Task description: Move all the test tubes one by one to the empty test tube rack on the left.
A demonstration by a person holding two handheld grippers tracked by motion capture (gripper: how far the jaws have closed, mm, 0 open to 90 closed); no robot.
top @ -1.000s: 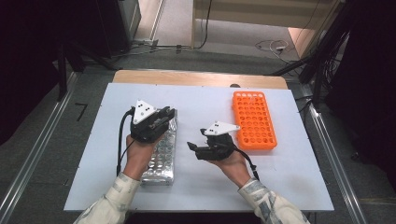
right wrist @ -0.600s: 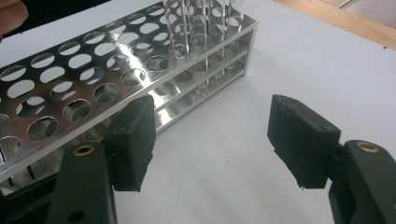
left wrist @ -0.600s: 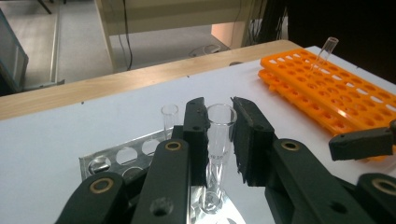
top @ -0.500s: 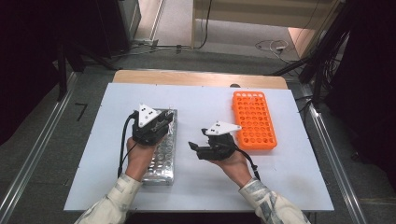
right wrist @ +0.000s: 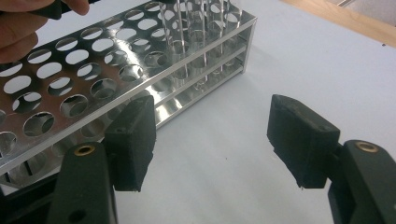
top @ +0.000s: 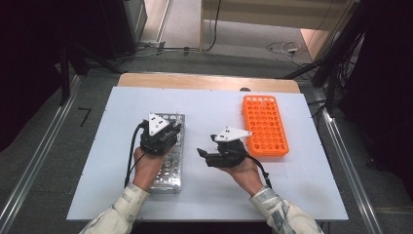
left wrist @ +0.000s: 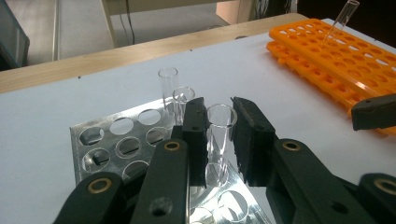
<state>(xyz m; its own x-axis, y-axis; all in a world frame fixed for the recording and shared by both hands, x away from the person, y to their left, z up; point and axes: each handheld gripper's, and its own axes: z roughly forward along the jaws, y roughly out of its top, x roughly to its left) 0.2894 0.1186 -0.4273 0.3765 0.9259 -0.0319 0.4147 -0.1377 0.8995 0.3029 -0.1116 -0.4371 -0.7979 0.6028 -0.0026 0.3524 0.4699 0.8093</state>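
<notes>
Between the jaws of the left gripper (left wrist: 220,140), nearest of all: a clear tube (left wrist: 219,122), upright, pinched a little below its open rim, jaws drawn narrow and pressing on both sides. Directly beneath, the steel rack (left wrist: 100,140), with the tube's lower end seemingly at or just inside a hole of the top plate; cannot tell how deep.

Thin-walled and see-through, glass or hard plastic by the look. Probably light, stiff and smooth enough to slip, and likely to crack under a hard squeeze or a knock against the metal edge. Best gripped as now: high on the straight wall, just under the rim, pads flat on opposite sides, with only enough pressure to stop any sliding. Better kept vertical and centred over the hole, lowered slowly, let go only once seated.

Just beyond, at the same rack's far end, two tubes (left wrist: 168,88) already standing, close to the held one — worth keeping the outer jaw clear of them.

Off to the side, the right gripper (right wrist: 212,140), jaws wide and holding nothing, hovering low over the white tabletop (right wrist: 224,93) beside the rack's long side.

Farther right, the orange rack (top: 265,127), apart from both grippers, with a tilted tube (left wrist: 341,21) leaning in a far hole — presumably just as fragile, and calling for the same gentle hold below the rim.
</notes>
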